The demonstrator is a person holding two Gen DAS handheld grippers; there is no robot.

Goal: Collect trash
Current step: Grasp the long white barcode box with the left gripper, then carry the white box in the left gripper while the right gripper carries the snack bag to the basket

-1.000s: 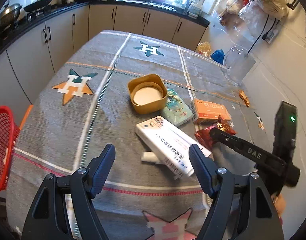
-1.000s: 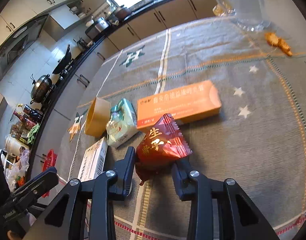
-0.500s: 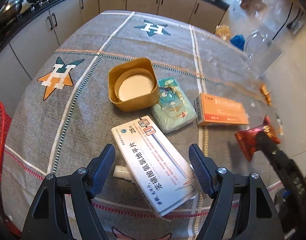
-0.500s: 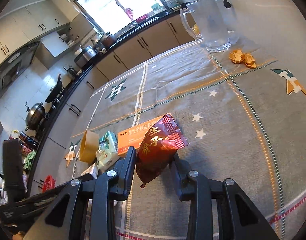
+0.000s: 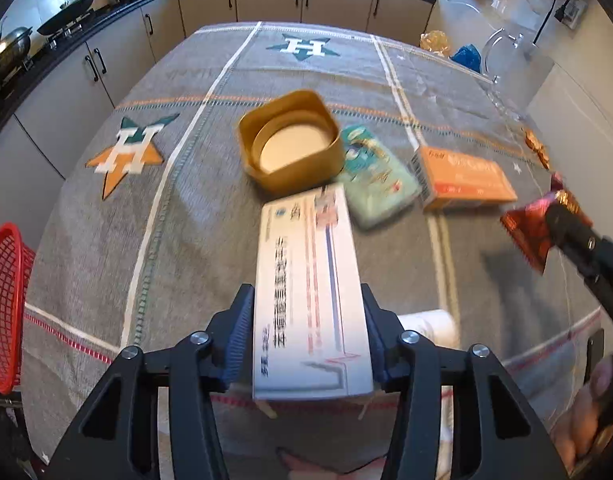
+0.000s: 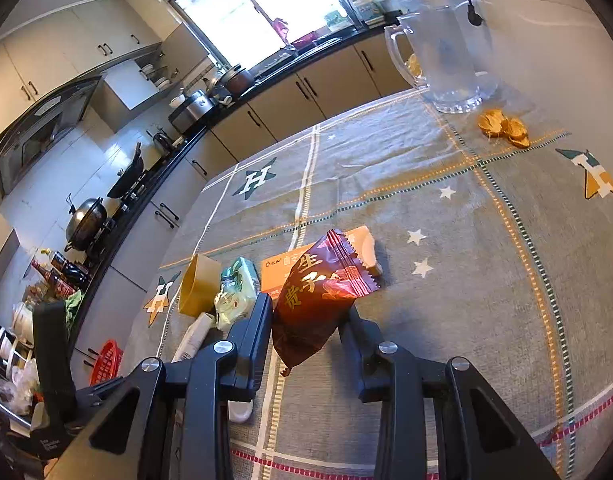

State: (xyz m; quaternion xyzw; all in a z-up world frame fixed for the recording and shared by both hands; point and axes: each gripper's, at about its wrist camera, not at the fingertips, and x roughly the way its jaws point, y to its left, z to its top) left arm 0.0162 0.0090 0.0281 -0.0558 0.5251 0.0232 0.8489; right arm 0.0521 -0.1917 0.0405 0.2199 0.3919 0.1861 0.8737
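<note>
A long white medicine box lies on the grey tablecloth, its near end between the fingers of my left gripper. The jaws are closing and both pads sit against the box's long sides. My right gripper is shut on a dark red snack packet and holds it above the cloth. The left wrist view shows that packet at the right edge, in the right gripper.
A gold square tin, a teal packet and an orange box lie beyond the white box. A white tube lies beside it. A red basket hangs off the table's left edge. A glass jug and gold wrappers sit far right.
My left gripper came down over the white box and its jaws narrowed onto the box's sides. The right gripper lifted the red packet off the cloth and drew it back.
</note>
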